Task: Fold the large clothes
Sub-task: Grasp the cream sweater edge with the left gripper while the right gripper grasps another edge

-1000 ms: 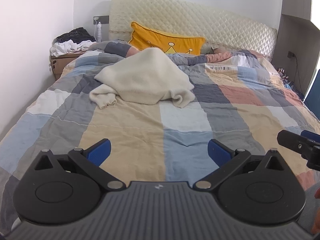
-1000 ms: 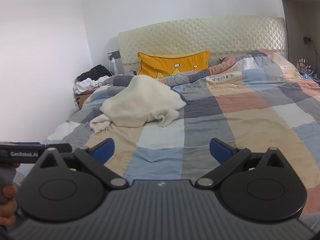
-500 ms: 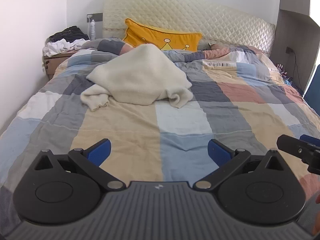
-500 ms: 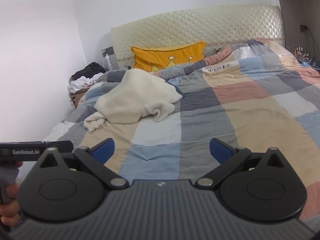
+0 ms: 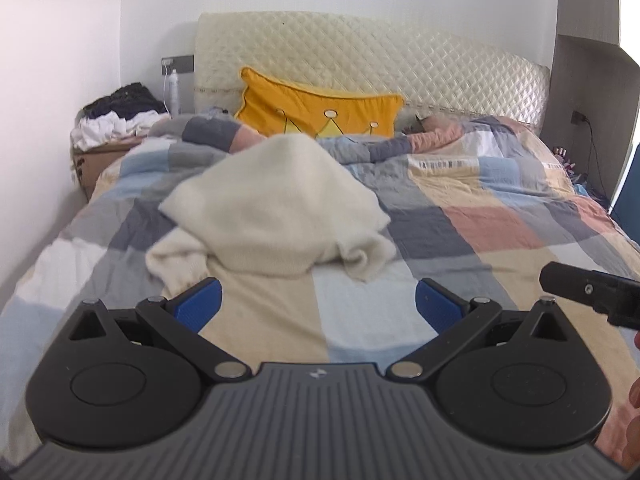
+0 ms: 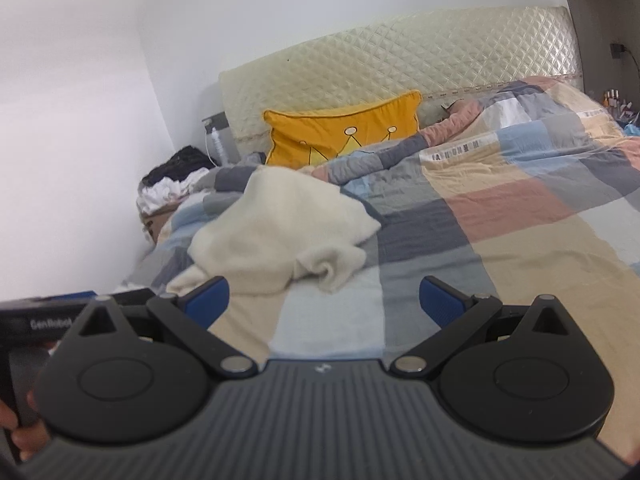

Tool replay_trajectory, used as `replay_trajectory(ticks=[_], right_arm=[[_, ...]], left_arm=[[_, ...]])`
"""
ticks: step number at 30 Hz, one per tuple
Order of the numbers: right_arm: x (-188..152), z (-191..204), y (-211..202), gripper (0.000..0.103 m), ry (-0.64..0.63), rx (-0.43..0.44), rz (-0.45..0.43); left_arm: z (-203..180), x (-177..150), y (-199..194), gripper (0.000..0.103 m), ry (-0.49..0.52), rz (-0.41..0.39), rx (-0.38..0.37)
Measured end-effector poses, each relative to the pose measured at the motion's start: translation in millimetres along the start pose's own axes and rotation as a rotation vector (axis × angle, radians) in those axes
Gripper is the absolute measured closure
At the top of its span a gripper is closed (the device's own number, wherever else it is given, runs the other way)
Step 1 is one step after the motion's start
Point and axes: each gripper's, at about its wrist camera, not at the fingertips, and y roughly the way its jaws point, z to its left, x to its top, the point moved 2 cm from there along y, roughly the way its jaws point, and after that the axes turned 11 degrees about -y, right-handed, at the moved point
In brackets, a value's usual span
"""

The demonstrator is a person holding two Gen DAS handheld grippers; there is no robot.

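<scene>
1. The cream sweater [image 5: 272, 208] lies crumpled in a heap on the bed [image 5: 500, 240], in the middle of the left wrist view and left of centre in the right wrist view, on the checked quilt [image 6: 500, 240] below the yellow pillow [image 5: 320, 108].
2. The left gripper [image 5: 318, 302] hangs just short of the sweater's near edge with its blue fingers [image 5: 198, 304] spread wide and nothing between them.
3. The right gripper [image 6: 324, 300] is likewise wide apart and empty, its left finger [image 6: 208, 300] overlapping the sweater's near hem in the picture; whether it touches the cloth cannot be told.
4. The step in hand looks like the first reach for the garment. To do it well, each gripper should take a separate edge, probably the rolled cuff at the lower left of the heap and the curled fold at its lower right.
5. Pinch only the sweater's knit, not the quilt beneath, then lift and draw the two points apart so that the heap opens flat before any fold is made.
6. The soft knit will likely sag and stretch, so a deep bite on the hem is safer than a fingertip nip.
7. At the upper left, a cardboard box [image 5: 100, 160] beside the bed carries a pile of dark and white clothes [image 5: 120, 114]; what is inside it is hidden.
</scene>
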Motion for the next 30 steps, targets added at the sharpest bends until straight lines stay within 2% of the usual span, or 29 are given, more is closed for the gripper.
replay_trajectory(ticks=[4,7,10,11,13,16,19,21,25,28,30], right_arm=[[9,9,30,0.000,-0.025,0.006,0.001],[9,13,57,0.000,0.012,0.047,0.018],[4,15,90,0.000,0.072,0.108,0.055],[2,16,101,0.001,0.088,0.124,0.071],[-5,18,124,0.012,0.108,0.159,0.102],[-14,20,160,0.024,0.149,0.214,0.133],[-25,16,198,0.024,0.254,0.264,0.146],[-38,8,226,0.024,0.382,0.289,0.165],[-65,-5,281,0.025,0.572,0.330,0.199],[-72,-9,318,0.036,0.658,0.366,0.191],[-70,-8,337,0.041,0.660,0.364,0.169]], left_arm=[[12,18,26,0.000,0.002,-0.005,-0.023],[27,28,54,0.000,-0.009,0.020,-0.027],[53,31,92,0.000,-0.059,0.098,-0.021],[63,32,105,0.000,-0.086,0.123,-0.021],[85,29,133,0.000,-0.147,0.177,-0.028],[124,19,171,0.000,-0.262,0.234,-0.050],[160,12,202,0.000,-0.365,0.248,-0.073],[185,8,224,0.000,-0.465,0.256,-0.110],[220,3,272,0.009,-0.662,0.249,-0.208],[231,5,315,0.016,-0.735,0.246,-0.249],[235,8,342,0.021,-0.766,0.235,-0.258]])
